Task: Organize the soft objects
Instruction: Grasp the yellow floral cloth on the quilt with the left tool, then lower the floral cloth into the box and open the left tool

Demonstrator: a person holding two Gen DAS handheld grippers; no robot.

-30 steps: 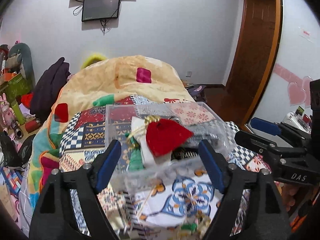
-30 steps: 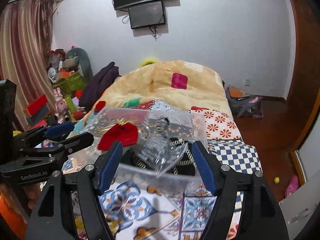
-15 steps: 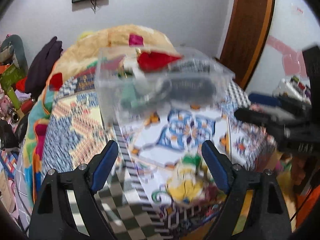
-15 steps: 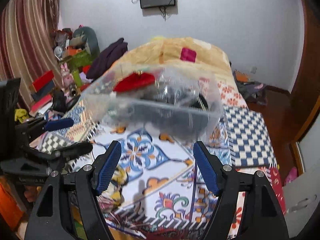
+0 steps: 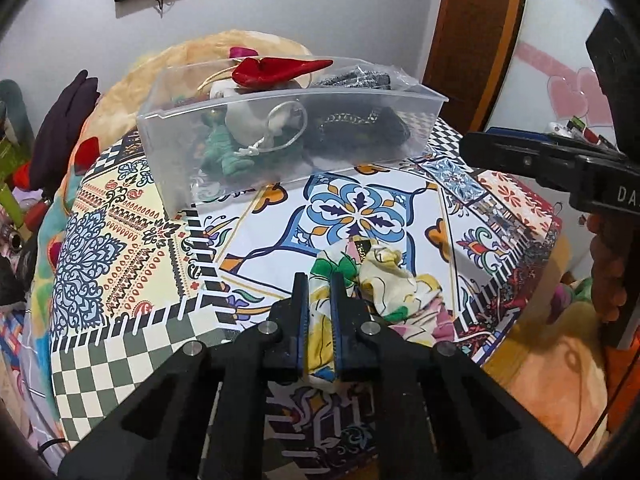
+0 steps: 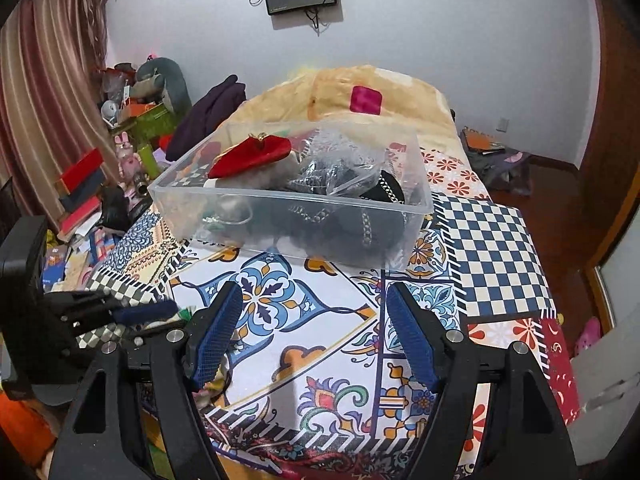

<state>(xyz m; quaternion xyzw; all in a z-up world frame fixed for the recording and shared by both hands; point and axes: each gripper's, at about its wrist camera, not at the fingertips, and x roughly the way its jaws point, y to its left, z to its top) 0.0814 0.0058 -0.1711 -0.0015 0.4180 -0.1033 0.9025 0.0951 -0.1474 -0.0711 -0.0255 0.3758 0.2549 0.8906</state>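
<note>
A clear plastic box (image 5: 224, 148) (image 6: 288, 240) stands on the patterned bed cover. It holds a red pouch (image 5: 280, 70) (image 6: 250, 156), a green cloth item (image 5: 222, 152), a white pouch and dark items in a plastic bag (image 6: 340, 166). A crumpled floral cloth (image 5: 384, 280) lies near the front edge. My left gripper (image 5: 319, 284) is shut on the left part of this cloth. My right gripper (image 6: 314, 320) is open and empty above the cover, in front of the box; it also shows in the left wrist view (image 5: 520, 152).
A piled yellow quilt (image 6: 360, 92) lies behind the box. Clutter, boxes and toys (image 6: 120, 140) fill the floor at the left. A wooden door (image 5: 472, 40) and bags on the floor (image 6: 496, 156) are at the right. The bed's front edge is close below both grippers.
Both grippers pulled back from the box toward the front edge of the bed. My left gripper went from open to shut on the floral cloth. The right stayed open.
</note>
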